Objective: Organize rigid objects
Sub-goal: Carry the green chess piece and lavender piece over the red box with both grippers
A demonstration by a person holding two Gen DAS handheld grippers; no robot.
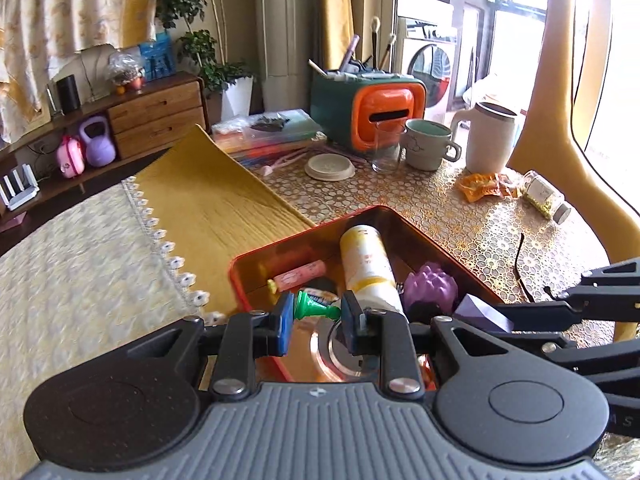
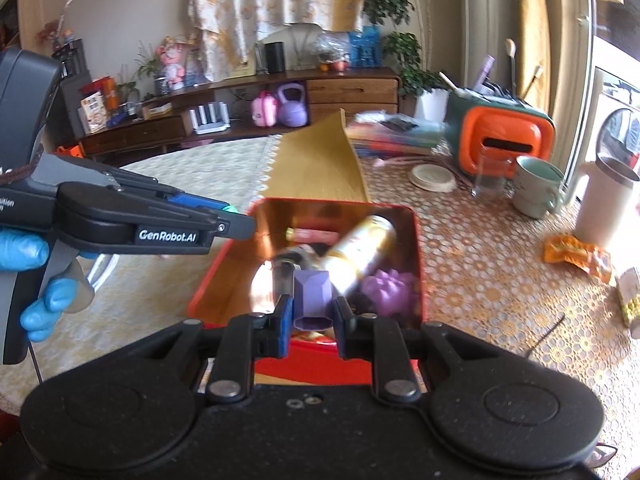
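A red tin box [image 1: 240, 276] [image 2: 418, 240] sits on the patterned table. Inside lie a white and yellow bottle [image 1: 368, 268] [image 2: 362, 254], a purple spiky toy [image 1: 430, 286] [image 2: 390, 290] and a pink tube [image 1: 300, 276]. My left gripper [image 1: 316, 318] is shut on a small green piece [image 1: 314, 306], held over the near part of the box. My right gripper [image 2: 312, 318] is shut on a purple faceted block [image 2: 312, 294], also over the box. In the left wrist view that block [image 1: 482, 312] and the right gripper come in from the right. The right wrist view shows the left gripper [image 2: 234, 216] at the box's left rim.
A folded yellow mat [image 1: 212, 200] lies just behind the box. Farther back stand an orange and green organiser [image 1: 372, 112], a glass [image 1: 386, 146], a mug [image 1: 428, 144] and a white jug [image 1: 488, 136]. An orange wrapper [image 1: 486, 186], a glitter jar [image 1: 544, 196] and a black tie [image 1: 520, 268] lie at right.
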